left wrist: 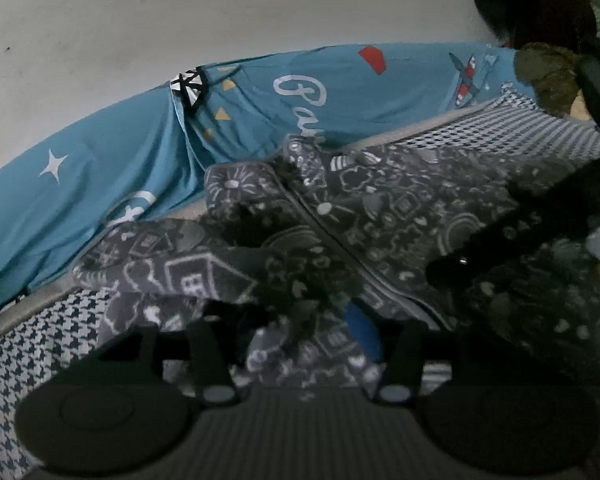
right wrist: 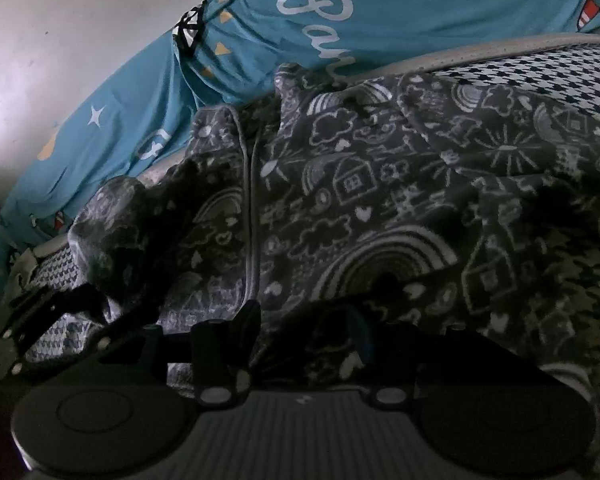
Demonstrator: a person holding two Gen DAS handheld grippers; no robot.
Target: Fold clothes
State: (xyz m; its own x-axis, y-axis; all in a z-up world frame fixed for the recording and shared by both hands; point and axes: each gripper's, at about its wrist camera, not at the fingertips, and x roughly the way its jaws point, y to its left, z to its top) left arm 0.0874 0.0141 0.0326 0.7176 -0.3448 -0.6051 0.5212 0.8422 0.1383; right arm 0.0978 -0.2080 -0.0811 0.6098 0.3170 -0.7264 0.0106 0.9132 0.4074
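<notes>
Two tools: left (left wrist: pixel 300 344) released above patterned garment (left wrist: pixel 400 208), right (right wrist: pixel 304 332) unclear.

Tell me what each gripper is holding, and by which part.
Left gripper: jaws apart, nothing held. Right gripper: printed grey garment lies between its jaws; grip cannot be told.

left gripper (left wrist: pixel 306 322): black fingers, blue pad on one | behind fingers: ribbed grey plate, two round black discs, pale screw heads | right gripper (right wrist: pixel 306 326): same build, blue pad
</notes>
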